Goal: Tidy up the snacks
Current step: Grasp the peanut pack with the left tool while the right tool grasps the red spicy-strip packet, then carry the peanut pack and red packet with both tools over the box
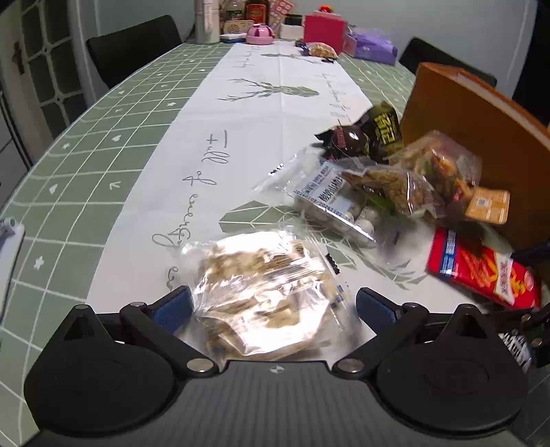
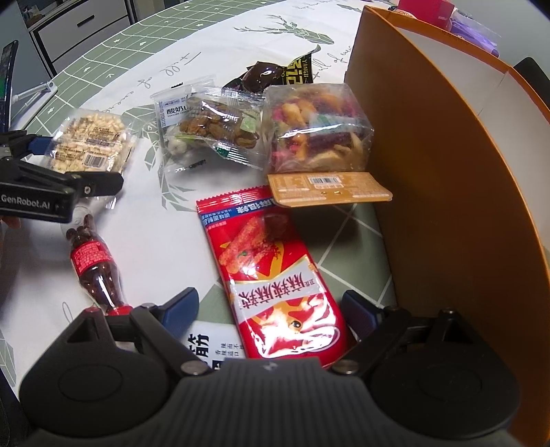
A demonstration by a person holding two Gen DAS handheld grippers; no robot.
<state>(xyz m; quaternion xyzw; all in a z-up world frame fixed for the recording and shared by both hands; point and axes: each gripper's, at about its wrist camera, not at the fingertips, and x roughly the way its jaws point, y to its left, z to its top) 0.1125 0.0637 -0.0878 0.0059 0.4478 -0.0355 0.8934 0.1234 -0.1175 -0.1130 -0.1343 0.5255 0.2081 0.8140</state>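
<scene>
My left gripper (image 1: 273, 306) is open with its blue pads on either side of a clear bag of pale puffed snack (image 1: 264, 292); the bag lies on the table and also shows in the right wrist view (image 2: 91, 148). My right gripper (image 2: 270, 306) is open around the near end of a red spicy-strip packet (image 2: 275, 275), seen in the left view too (image 1: 481, 268). An orange box (image 2: 464, 172) stands open at the right. A clear tub of mixed dried fruit (image 2: 316, 130) leans beside it.
A small cola bottle (image 2: 92, 264) lies at the left of my right gripper. A yoghurt-ball pack (image 2: 175, 123), a fried-snack bag (image 2: 220, 127) and dark packets (image 2: 275, 74) lie in the pile. Boxes and jars (image 1: 323, 27) crowd the table's far end.
</scene>
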